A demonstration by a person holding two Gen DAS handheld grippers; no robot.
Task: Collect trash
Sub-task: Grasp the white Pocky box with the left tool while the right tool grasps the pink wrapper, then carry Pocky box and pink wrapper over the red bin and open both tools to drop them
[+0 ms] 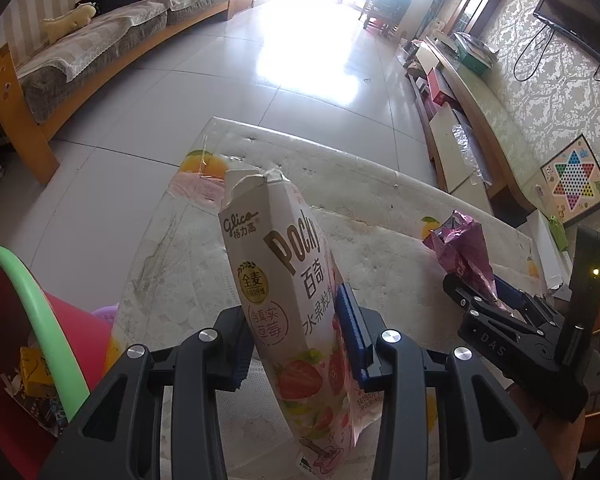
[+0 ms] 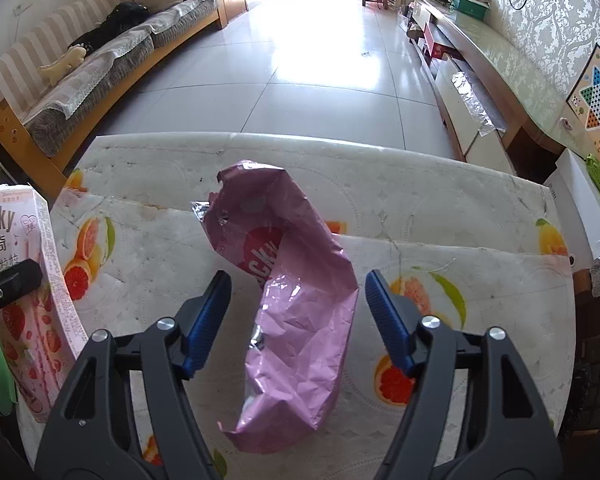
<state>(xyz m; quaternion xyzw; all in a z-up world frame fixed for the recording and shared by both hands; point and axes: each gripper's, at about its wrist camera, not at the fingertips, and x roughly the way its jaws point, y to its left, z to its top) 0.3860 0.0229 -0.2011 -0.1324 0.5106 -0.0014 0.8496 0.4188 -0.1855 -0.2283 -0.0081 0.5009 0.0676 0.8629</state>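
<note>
Left wrist view: my left tongs (image 1: 298, 336) are clamped on the Pocky box (image 1: 288, 300), blue pads pressing its two narrow sides. The box stands tilted, torn top leaning away from me over the desk (image 1: 380, 248). Down at my left sits a red bin (image 1: 4, 320) with a green rim, wrappers lying inside it, just beside the desk's near corner. Off to the right, my right tongs (image 1: 488, 300) hang low over the desk at the pink foil wrapper (image 1: 460, 248). Beyond the desk's far edge the tiled floor (image 1: 280, 60) runs wide towards a bright doorway.

Right wrist view: my right tongs (image 2: 298, 316) are apart, one pad on each side of the pink foil wrapper (image 2: 292, 300), neither touching it. The wrapper lies crumpled on the desk (image 2: 460, 208), well inside its edges. The Pocky box (image 2: 32, 280) shows at the left border.
</note>
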